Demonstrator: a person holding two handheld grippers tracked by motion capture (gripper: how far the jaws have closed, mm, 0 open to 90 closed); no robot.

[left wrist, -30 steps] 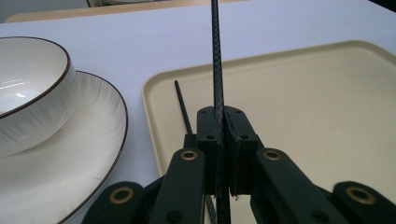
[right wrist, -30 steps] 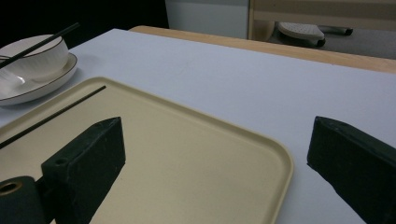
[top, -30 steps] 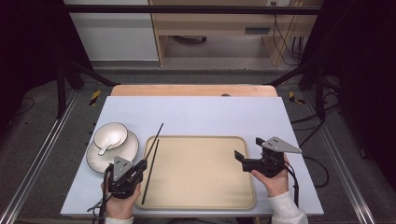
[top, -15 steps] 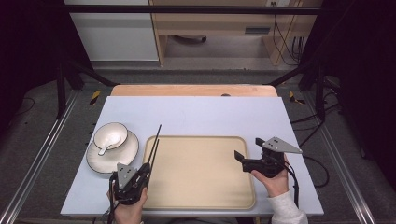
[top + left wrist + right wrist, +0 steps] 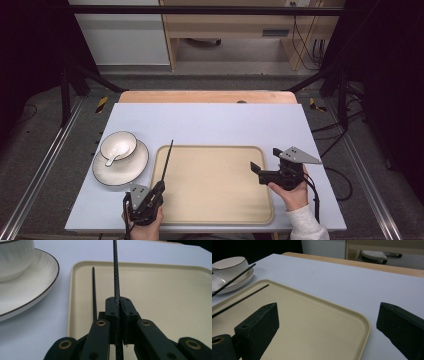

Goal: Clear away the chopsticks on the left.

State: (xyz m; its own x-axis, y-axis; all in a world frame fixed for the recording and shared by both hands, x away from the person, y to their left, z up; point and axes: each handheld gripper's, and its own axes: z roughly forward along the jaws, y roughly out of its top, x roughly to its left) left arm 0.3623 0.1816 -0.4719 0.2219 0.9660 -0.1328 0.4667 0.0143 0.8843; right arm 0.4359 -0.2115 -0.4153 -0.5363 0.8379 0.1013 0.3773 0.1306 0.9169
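Held chopstick: thin black rod with a fine woven, carbon-like texture, clamped between the closed jaws of the left gripper; it runs forward and up from the jaws, above the left edge of the tray, its tip reaching toward the plate in the right gripper view.
Second chopstick: matching thin black rod, lying flat on the tray floor just inside its left rim, roughly parallel to the held one.
Left gripper: black two-jaw tool at the near left corner of the tray, held in the person's left hand.
Right gripper: black two-jaw tool with a grey three-cornered plate on top, jaws wide apart and holding nothing, hovering over the tray's right edge; held in the right hand.
Change from earlier: the left gripper has moved right from the table beside the tray to its near left corner; one chopstick now lies on the tray. Right gripper about unchanged.
Tray: beige rectangular plastic tray, rounded corners, raised rim, matt surface.
Crockery: white round ceramic plate with a dark rim line, carrying a white ribbed bowl and a white spoon, left of the tray.
Table: pale lavender smooth top with a wooden strip along its far edge.
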